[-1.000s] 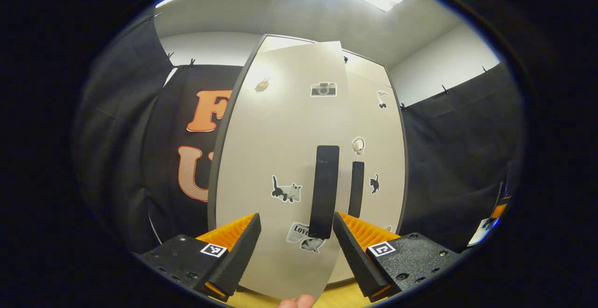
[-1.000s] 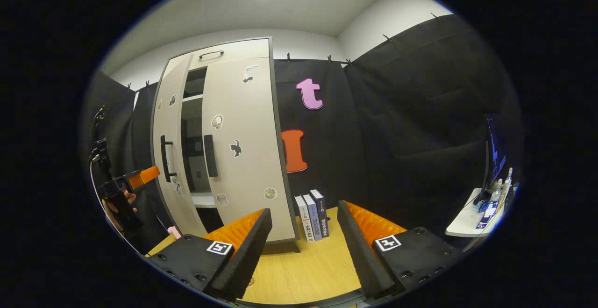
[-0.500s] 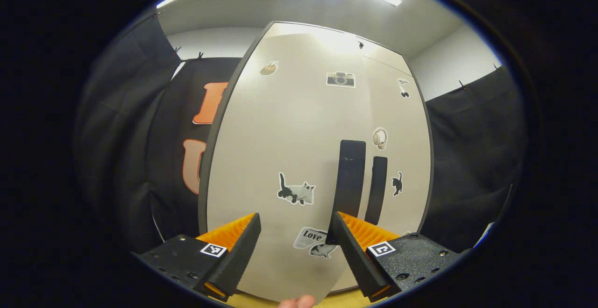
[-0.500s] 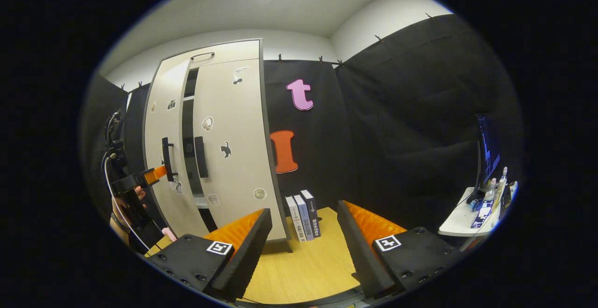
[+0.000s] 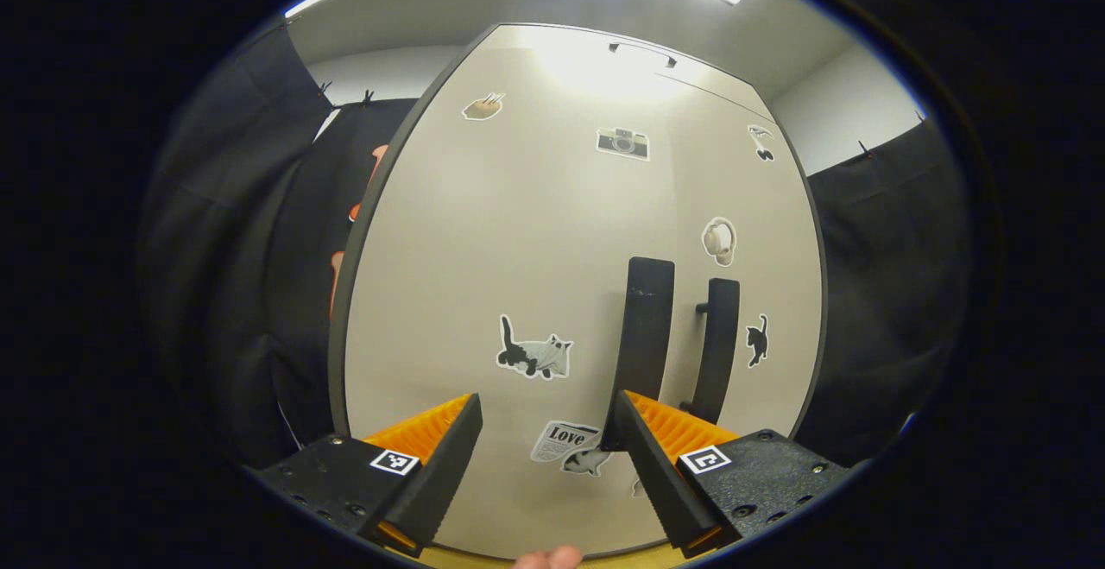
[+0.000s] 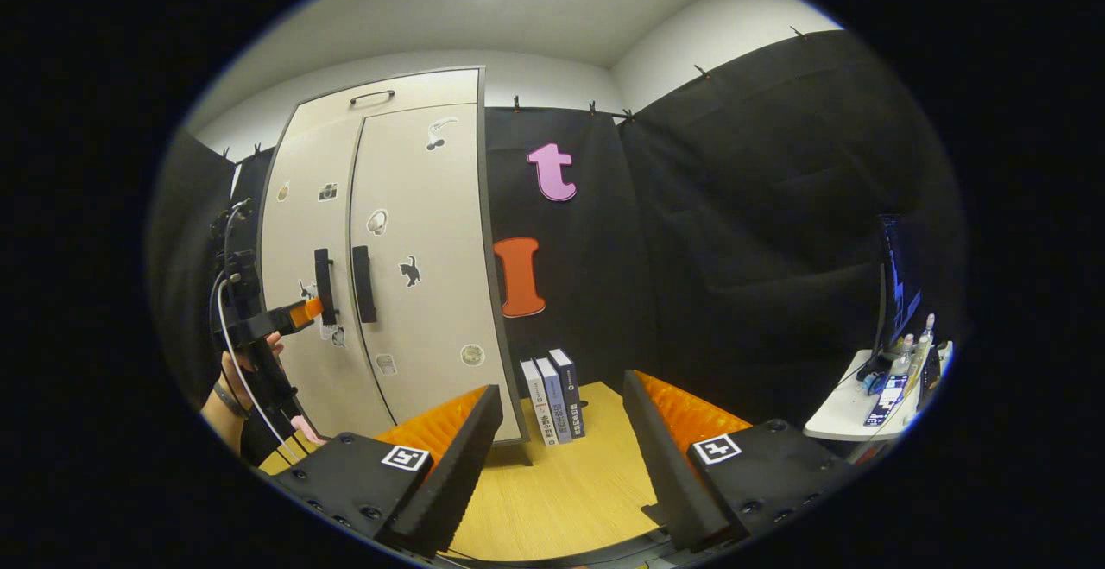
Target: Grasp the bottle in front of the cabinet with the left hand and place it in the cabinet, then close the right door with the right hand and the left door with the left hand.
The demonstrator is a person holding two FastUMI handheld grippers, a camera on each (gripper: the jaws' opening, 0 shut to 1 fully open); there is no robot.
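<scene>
The pale cabinet (image 5: 535, 232), covered in stickers, stands close in front of my left gripper (image 5: 546, 457), which is open with nothing between its fingers. Both doors lie flush. The left door's dark handle (image 5: 643, 327) rises just above my right-hand finger, and the right door's handle (image 5: 718, 336) is beside it. In the right gripper view the left gripper (image 6: 306, 310) reaches the left door (image 6: 298, 241) next to its handle (image 6: 324, 274), held by a hand (image 6: 233, 379). The right door (image 6: 423, 241) is flush too. My right gripper (image 6: 561, 457) hangs open over the table, apart from the cabinet.
Three books (image 6: 552, 392) stand upright on the wooden tabletop (image 6: 561, 491) right of the cabinet. A white side shelf (image 6: 842, 418) with small items and a monitor (image 6: 898, 284) are at the far right. Black cloth walls surround the booth.
The left door has swung from ajar to flush, with my left gripper following it in. The dark gap between the doors is gone. The right gripper has barely moved.
</scene>
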